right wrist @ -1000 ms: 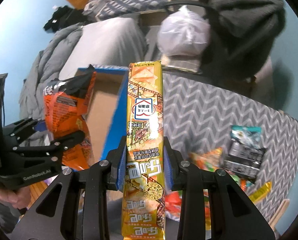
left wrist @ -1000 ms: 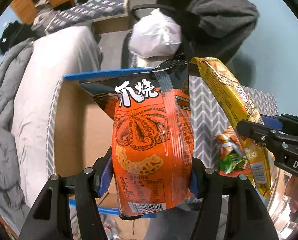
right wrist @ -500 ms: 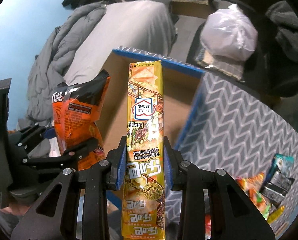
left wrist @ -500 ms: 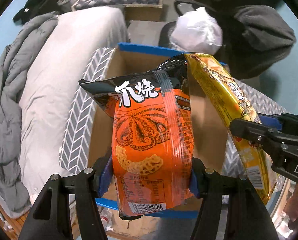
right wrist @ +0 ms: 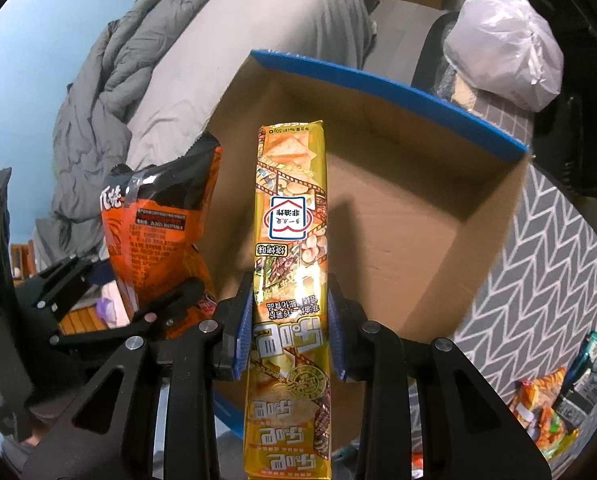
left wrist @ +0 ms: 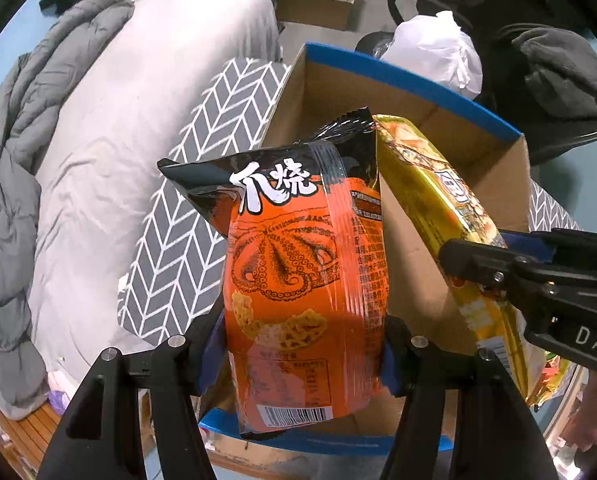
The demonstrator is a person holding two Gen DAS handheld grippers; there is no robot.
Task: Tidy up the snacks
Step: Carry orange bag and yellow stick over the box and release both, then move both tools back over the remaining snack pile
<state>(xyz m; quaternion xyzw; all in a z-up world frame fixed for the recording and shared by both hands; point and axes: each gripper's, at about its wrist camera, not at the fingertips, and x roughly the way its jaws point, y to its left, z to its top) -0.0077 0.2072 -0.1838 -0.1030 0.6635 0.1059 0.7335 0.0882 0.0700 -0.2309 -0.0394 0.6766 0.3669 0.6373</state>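
Note:
My left gripper (left wrist: 302, 344) is shut on an orange snack bag with an octopus print (left wrist: 298, 276), held upright over an open cardboard box with blue rims (left wrist: 410, 76). The right gripper (right wrist: 290, 332) is shut on a long yellow snack pack (right wrist: 290, 240), also above the box (right wrist: 398, 216), whose brown floor looks bare. In the right wrist view the orange bag (right wrist: 154, 232) hangs just left of the yellow pack. In the left wrist view the yellow pack (left wrist: 438, 200) and the right gripper's black fingers (left wrist: 498, 264) sit close on the right.
The box stands on a grey chevron-patterned surface (right wrist: 550, 264). Several loose snack packets (right wrist: 558, 404) lie at its lower right. A grey bed with a quilt (left wrist: 78, 140) runs along the left. A white plastic bag (right wrist: 506, 48) rests on a chair behind the box.
Both grippers have moved leftward and down with their snacks, from beside the box to directly above its opening. The loose packets have slid to the right edge of view.

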